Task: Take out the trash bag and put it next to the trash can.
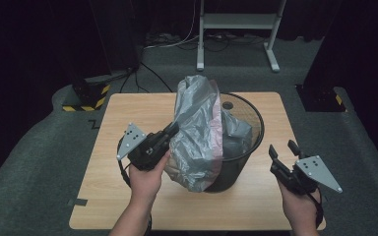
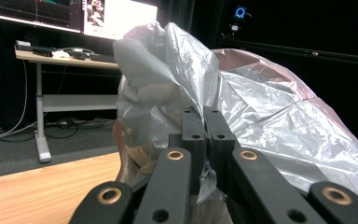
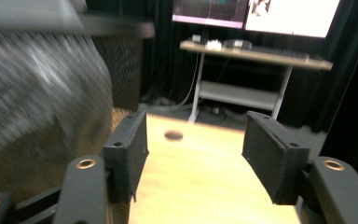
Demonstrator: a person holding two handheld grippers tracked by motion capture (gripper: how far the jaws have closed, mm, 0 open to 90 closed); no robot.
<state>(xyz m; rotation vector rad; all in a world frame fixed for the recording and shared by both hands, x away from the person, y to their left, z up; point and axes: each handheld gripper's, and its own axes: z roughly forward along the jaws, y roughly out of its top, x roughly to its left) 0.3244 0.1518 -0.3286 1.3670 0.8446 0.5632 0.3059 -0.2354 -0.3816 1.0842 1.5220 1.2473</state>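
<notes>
A black mesh waste bin [image 1: 248, 129] stands mid-table with a grey plastic bag [image 1: 197, 128] draped over its left rim and hanging down outside. My left gripper [image 1: 173, 129] is shut on the bag's edge; in the left gripper view a fold of the grey bag [image 2: 177, 79] is pinched between the closed jaws of the left gripper [image 2: 205, 122]. My right gripper [image 1: 281, 149] hovers to the right of the bin, open with nothing between its jaws. In the right gripper view the right gripper [image 3: 193, 147] frames bare tabletop, and the bin's mesh wall [image 3: 42, 107] is at the left.
The wooden table [image 1: 128, 113] has a small round hole [image 1: 227, 105] behind the bin. Beyond the table stand a white desk frame [image 1: 236, 29] and dark floor with cables. A desk with monitors [image 3: 256, 14] is seen farther off.
</notes>
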